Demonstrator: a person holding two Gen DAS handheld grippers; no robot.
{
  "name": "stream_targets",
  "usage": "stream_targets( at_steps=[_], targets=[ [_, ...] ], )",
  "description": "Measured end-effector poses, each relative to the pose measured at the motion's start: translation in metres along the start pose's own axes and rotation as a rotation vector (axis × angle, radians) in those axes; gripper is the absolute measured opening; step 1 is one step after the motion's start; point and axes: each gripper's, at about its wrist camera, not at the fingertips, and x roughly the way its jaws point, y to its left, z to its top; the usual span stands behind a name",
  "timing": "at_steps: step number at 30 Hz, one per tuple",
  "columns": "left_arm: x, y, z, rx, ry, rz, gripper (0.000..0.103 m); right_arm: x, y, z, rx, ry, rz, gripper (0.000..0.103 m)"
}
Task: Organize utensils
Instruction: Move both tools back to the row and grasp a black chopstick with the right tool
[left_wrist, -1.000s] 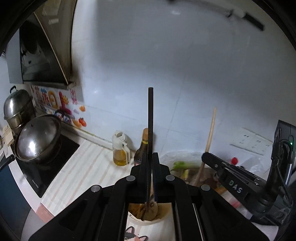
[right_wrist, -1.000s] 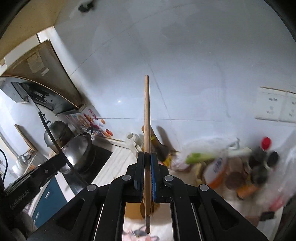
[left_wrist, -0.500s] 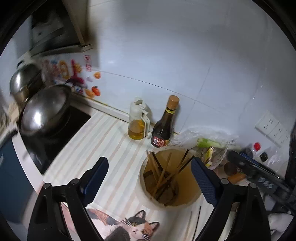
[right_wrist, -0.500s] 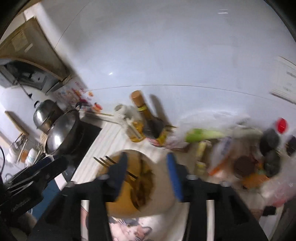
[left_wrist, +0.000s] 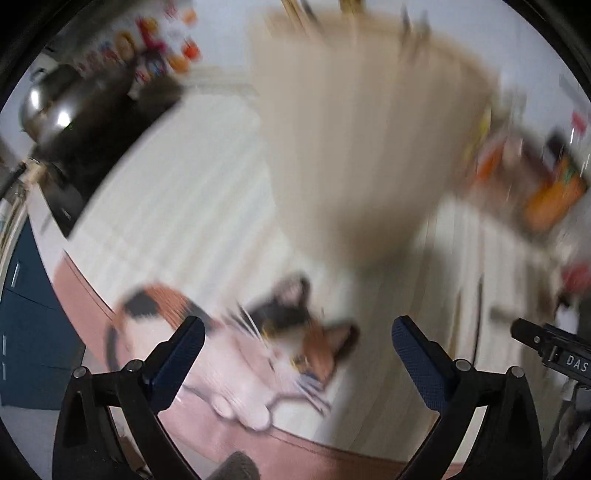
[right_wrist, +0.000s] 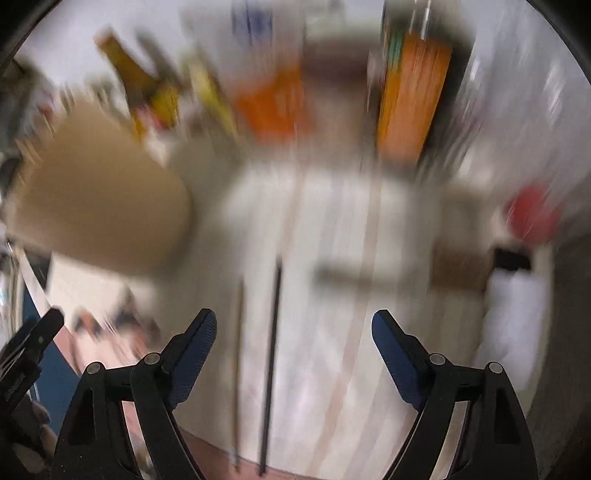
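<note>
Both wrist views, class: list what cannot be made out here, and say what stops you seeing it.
1. Chopstick holder: left wrist view, motion blur; its top is cut off by the frame edge, so the contents are unreadable.
2. Jars and packets at the back: right wrist view, smeared; no labels legible.
3. Dark chopstick on the counter: right wrist view, near end cut off by the frame edge.

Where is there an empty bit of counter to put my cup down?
Bare striped counter lies right of the two loose chopsticks, before the white bottle. Another bare strip runs between the stove and the tan holder. The back, by the orange packets, is crowded.
</note>
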Motion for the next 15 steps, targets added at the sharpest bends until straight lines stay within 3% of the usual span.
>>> stream_targets(
  at_steps=[2, 4, 9, 13, 15],
  targets=[
    [0.015, -0.010, -0.010, 0.038, 0.022, 0.049, 0.103, 0.026, 0.004, -0.012, -0.012, 0.056, 0.002, 0.068],
    [0.025, -0.015, -0.018, 0.056, 0.047, 0.064, 0.103, 0.043, 0.011, -0.021, -0.042, 0.081, -0.007, 0.065],
    [0.031, -0.024, -0.023, 0.069, 0.070, 0.059, 0.103, 0.048, 0.031, -0.029, -0.121, 0.033, -0.136, 0.054],
    [0.025, -0.039, -0.026, 0.095, 0.067, 0.051, 0.103, 0.045, 0.023, -0.036, -0.156, 0.020, -0.184, 0.008],
    [0.021, -0.052, -0.029, 0.117, 0.063, 0.031, 0.103, 0.041, 0.002, -0.041, -0.134, 0.038, -0.181, 0.005]
  ],
)
